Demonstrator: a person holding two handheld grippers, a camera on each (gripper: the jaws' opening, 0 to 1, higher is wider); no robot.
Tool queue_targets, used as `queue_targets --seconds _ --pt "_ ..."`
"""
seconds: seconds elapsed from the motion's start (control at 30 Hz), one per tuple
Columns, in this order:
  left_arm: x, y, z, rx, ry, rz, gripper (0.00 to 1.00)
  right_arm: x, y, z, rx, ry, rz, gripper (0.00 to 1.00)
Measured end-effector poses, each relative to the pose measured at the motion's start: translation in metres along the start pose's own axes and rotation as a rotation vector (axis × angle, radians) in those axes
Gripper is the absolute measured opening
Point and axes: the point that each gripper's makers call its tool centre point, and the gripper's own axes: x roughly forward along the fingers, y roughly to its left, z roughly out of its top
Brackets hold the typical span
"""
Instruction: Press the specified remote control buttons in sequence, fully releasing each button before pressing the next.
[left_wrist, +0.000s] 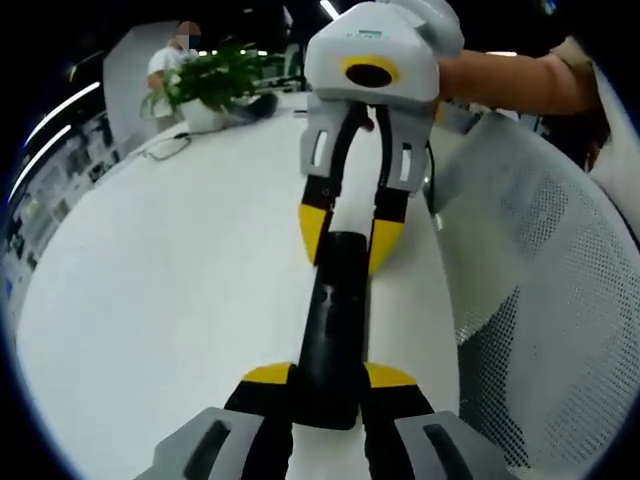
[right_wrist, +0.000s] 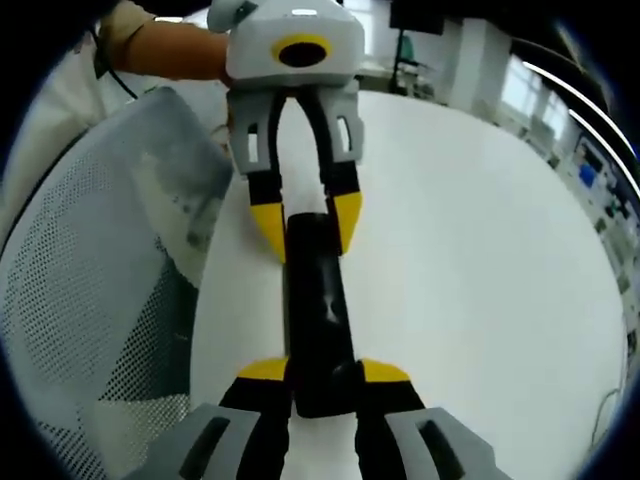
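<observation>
Remote (left_wrist: 333, 320) lies black and lengthwise on our white table (left_wrist: 180, 300), held at both ends. Our left gripper (left_wrist: 328, 385) clamps its near end at 6 o'clock; our right gripper (left_wrist: 345, 235) pinches the far end from 12 o'clock, forearm (left_wrist: 510, 80) level behind. A mesh chair (left_wrist: 540, 300) sits at 3 o'clock.

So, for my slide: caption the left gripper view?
Both grippers clasp opposite ends of a black remote above a white table.

We see a white desk (left_wrist: 180, 290), a white mesh chair (left_wrist: 545, 300) just beside it, and a potted plant (left_wrist: 205, 85) at its far end.
</observation>
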Motion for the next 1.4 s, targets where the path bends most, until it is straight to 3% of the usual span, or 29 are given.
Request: queue_targets --seconds 0.77,1.2,1.4 --pt "0.0 -0.001 -0.001 0.017 -0.03 -0.008 0.25 0.001 0.0 -0.002 -0.019 0.064 0.0 0.22" --pt "-0.001 -0.001 -0.001 0.033 -0.026 -0.008 0.24 -0.006 -0.001 0.001 0.01 0.026 -0.004 0.22" --pt "-0.002 -0.002 -0.001 0.035 -0.029 -0.007 0.24 -0.015 0.002 0.0 -0.001 0.04 -0.013 0.21"
